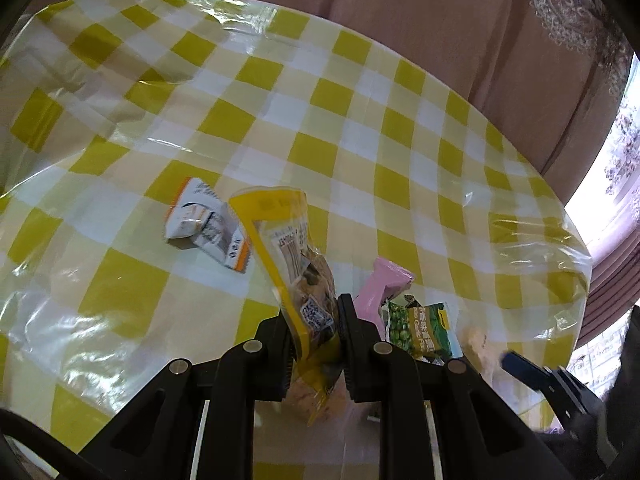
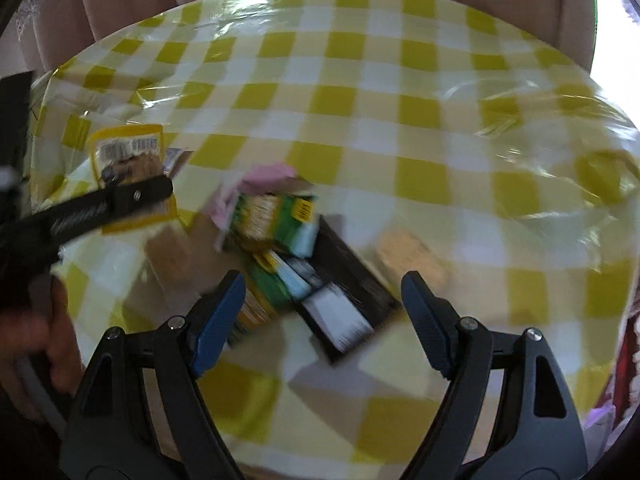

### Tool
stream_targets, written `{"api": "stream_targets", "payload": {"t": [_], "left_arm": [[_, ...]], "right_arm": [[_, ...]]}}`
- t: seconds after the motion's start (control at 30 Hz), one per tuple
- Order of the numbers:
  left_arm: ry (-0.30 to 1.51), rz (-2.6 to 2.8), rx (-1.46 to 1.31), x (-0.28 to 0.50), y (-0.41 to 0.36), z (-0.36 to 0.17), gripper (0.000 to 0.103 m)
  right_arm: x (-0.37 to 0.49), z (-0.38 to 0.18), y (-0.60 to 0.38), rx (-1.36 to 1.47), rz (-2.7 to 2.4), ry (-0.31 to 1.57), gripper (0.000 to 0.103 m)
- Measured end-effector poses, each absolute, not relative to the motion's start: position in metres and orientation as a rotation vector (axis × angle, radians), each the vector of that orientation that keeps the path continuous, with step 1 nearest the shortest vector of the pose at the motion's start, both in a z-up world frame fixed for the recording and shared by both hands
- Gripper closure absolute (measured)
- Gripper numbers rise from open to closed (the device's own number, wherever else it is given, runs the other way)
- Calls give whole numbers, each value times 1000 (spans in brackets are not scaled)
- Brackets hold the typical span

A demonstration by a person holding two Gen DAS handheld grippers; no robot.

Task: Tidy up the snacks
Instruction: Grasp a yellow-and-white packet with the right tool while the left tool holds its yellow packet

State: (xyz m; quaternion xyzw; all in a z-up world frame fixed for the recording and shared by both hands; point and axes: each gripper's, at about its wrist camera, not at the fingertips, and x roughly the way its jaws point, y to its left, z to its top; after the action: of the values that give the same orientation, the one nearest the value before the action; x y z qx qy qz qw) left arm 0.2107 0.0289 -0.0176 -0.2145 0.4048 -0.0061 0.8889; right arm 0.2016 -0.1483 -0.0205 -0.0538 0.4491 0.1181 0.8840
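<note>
My left gripper (image 1: 316,320) is shut on a yellow snack packet (image 1: 288,248), held up off the table and sticking forward past the fingertips. The same packet (image 2: 128,152) shows at the left of the right wrist view, with the left gripper's black finger (image 2: 136,196) across it. My right gripper (image 2: 324,284) stands open above a blurred pile: a green pea packet (image 2: 272,216), a second green packet (image 2: 272,284), a pink packet (image 2: 268,176) and a black packet (image 2: 344,280). Nothing sits between its blue pads. The pink packet (image 1: 380,284) and green packet (image 1: 420,324) also lie right of the left fingers.
An orange-and-white wrapper (image 1: 208,224) lies alone left of the held packet. The round table wears a yellow checked cloth (image 1: 360,120) under glossy plastic. Pink curtains (image 1: 440,20) hang behind it. A hand (image 2: 36,336) shows at the lower left of the right wrist view.
</note>
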Motion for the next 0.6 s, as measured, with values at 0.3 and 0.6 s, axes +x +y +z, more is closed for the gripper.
{"api": "stream_targets", "payload": {"t": [0.3, 0.6], "left_arm": [[804, -13, -462, 190, 36, -12, 83], [796, -17, -467, 188, 38, -12, 83]], "right_arm": [[237, -39, -111, -148, 218, 974, 12], [244, -45, -120, -108, 192, 989, 59]]}}
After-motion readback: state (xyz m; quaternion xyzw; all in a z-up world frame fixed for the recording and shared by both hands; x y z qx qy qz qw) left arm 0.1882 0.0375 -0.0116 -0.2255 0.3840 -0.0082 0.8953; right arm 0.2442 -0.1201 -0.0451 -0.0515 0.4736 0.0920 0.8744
